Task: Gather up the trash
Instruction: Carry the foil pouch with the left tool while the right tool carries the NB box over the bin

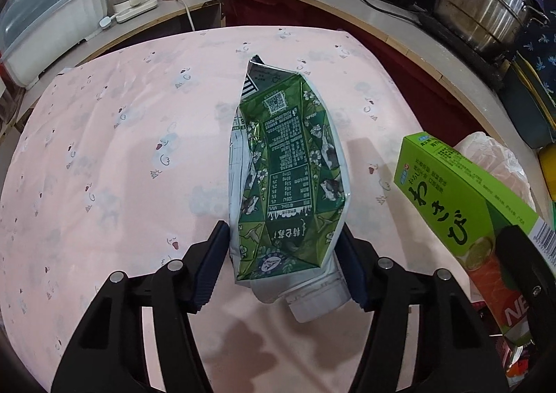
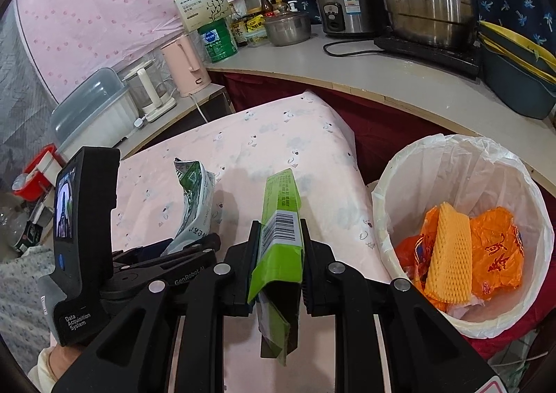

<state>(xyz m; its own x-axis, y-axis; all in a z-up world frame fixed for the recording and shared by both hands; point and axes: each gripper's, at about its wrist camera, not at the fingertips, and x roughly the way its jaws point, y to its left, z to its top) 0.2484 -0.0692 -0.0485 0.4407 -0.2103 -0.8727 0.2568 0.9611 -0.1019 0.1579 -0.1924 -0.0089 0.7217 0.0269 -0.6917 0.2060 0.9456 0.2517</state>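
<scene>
Left tongs (image 1: 283, 261) clamp a crumpled green drink carton (image 1: 288, 163) at its capped end, pads pressed on both sides, carton pointing to 12 o'clock over the pink-clothed desk (image 1: 121, 149). Right tongs (image 2: 278, 254) are closed on a flat green wasabi box (image 2: 279, 219), barcode side up, long axis running to 12 o'clock. White-lined trash bin (image 2: 417, 177) sits at 3 o'clock of the right tongs, just beside the desk edge, holding orange wrappers (image 2: 497, 247) and a yellow foam net (image 2: 450, 254). Pots (image 2: 427, 0) on the counter behind at 1 o'clock.
</scene>
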